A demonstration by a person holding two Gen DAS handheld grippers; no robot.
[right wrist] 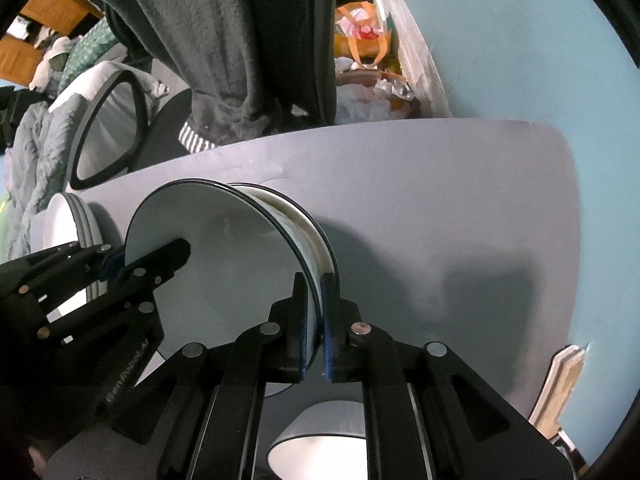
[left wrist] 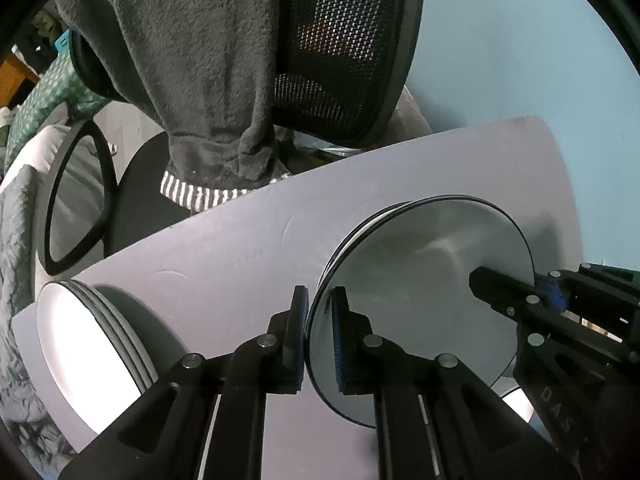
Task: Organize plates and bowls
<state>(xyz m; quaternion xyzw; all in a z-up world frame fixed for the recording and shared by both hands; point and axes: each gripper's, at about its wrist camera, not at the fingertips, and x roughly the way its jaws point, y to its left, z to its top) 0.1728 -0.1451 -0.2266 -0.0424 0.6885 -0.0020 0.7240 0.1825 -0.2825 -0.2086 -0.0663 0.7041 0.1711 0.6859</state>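
A pale grey plate with a thin dark rim (left wrist: pixel 420 288) (right wrist: pixel 224 264) lies level at the top of a stack of similar plates (left wrist: pixel 360 230) (right wrist: pixel 308 224) on the grey table (left wrist: pixel 240 240) (right wrist: pixel 440 200). I cannot tell whether it rests on the stack. My left gripper (left wrist: pixel 319 320) is shut on its left rim, pointing down. My right gripper (right wrist: pixel 316 312) is shut on the opposite rim. Each gripper shows in the other's view: the right gripper (left wrist: pixel 500 288) and the left gripper (right wrist: pixel 160 260). A second stack of white plates (left wrist: pixel 92 344) (right wrist: pixel 64 216) stands at the table's left end.
A grey bowl with a white inside (right wrist: pixel 320 436) sits under my right gripper, near the table's front. Beyond the table's far edge stands a mesh-backed office chair (left wrist: pixel 344 60) with a dark fleece garment (left wrist: pixel 200 60) draped over it. A wooden piece (right wrist: pixel 560 392) lies at the right.
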